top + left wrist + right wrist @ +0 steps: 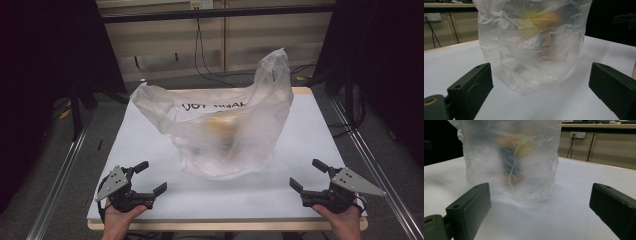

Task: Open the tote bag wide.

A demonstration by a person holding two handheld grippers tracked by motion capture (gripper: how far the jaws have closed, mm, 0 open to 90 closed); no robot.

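A translucent white plastic bag (227, 120) stands in the middle of the white table (150, 150), with yellow, orange and dark items blurred inside it and both handles sticking up. My left gripper (150, 177) rests at the near left corner, jaws open and empty, pointing toward the bag (531, 47). My right gripper (307, 175) sits at the near right corner, also open and empty, facing the bag (511, 160). Each gripper is held by a hand at the table's front edge, well short of the bag.
Black curtains (45, 75) close off both sides. Metal rails (65, 165) run along the table's left and right. A wooden wall with hanging cables (200, 45) lies behind. White tabletop spreads around the bag.
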